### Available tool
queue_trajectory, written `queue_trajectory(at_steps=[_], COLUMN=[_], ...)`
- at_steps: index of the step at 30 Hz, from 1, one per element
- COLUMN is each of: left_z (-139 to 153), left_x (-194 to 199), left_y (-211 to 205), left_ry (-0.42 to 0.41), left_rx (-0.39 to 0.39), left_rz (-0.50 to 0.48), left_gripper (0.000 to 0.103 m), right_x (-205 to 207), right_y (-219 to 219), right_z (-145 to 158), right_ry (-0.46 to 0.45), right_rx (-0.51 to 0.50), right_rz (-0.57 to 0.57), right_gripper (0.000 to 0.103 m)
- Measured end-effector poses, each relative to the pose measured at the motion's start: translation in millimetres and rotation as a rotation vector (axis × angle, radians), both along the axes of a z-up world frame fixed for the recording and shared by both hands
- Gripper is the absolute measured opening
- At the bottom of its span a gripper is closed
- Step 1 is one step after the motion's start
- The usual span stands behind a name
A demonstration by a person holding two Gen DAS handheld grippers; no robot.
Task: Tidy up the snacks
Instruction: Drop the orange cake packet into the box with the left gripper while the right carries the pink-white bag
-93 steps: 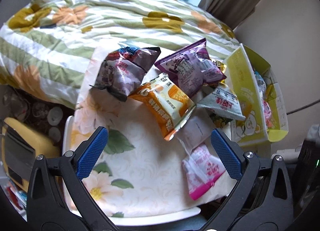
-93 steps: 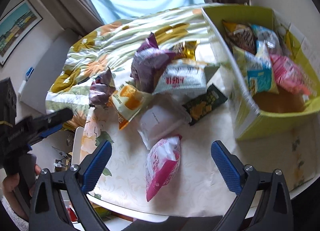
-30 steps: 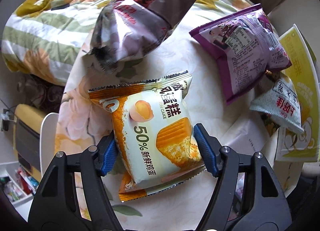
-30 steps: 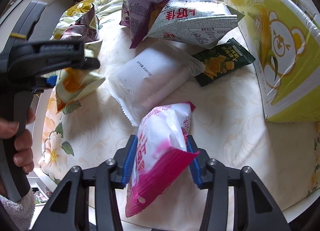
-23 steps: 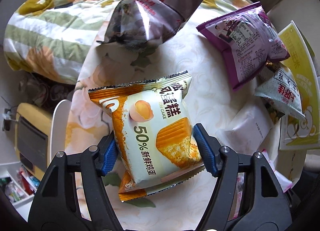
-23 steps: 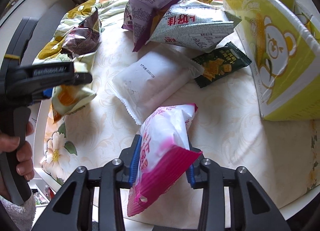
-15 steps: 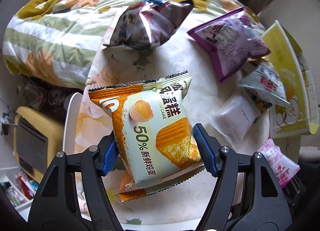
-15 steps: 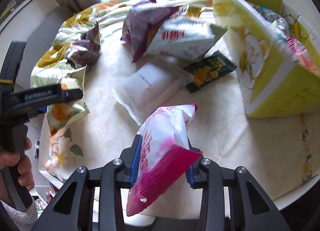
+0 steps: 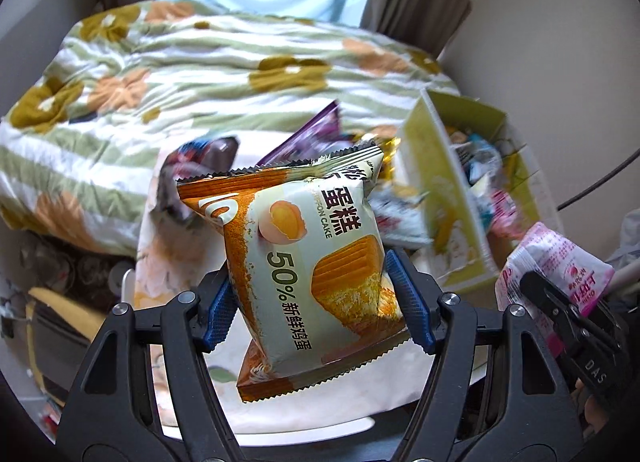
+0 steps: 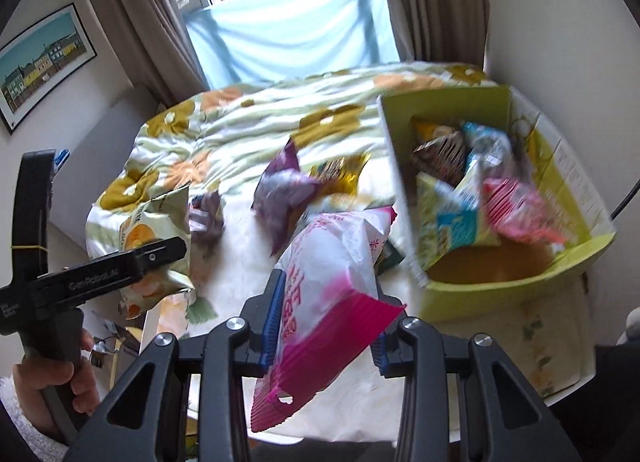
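Blue-padded, the left gripper (image 9: pixel 318 298) is clamped on an orange-and-cream chiffon cake packet (image 9: pixel 304 266), held clear above the floral-clothed table (image 9: pixel 360 406) in the left wrist view. Beyond it, blurred, a purple snack bag (image 9: pixel 316 130) lies near the yellow-green box (image 9: pixel 440 198); the pink-and-white packet (image 9: pixel 560 262) shows at far right.

Seen from the right wrist, the right gripper (image 10: pixel 322 322) is closed tight on that pink-and-white packet (image 10: pixel 332 262), raised off the table (image 10: pixel 520 342) just left of the box (image 10: pixel 500 290), which already holds several snacks. At left, a hand (image 10: pixel 52 386) holds the left gripper (image 10: pixel 168 250) gripping the cake packet (image 10: pixel 156 230).
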State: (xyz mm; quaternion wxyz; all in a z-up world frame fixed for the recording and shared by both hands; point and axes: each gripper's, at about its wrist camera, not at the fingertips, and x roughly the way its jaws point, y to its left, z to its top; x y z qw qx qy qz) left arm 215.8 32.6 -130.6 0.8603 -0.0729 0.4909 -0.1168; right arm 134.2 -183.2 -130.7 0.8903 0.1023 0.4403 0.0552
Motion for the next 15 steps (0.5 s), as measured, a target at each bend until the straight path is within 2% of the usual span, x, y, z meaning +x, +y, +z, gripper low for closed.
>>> queue_trajectory(at_steps=[5, 8, 15], left_z=[27, 37, 28], left_x=[5, 13, 31], left_y=[-56, -104, -208], left_ry=[-0.049, -0.067, -0.056], left_rx=[-0.024, -0.012, -0.003], left_rz=[-0.017, -0.053, -0.122], left_gripper=[0.067, 0.067, 0.067], right_x=[6, 11, 25], right_y=[-53, -89, -168], right_z=[23, 32, 35], right_ry=[-0.049, -0.058, -0.047], right_rx=[-0.016, -0.031, -0.026], right_rz=[-0.015, -0.027, -0.045], right_gripper=[0.034, 0.034, 0.034])
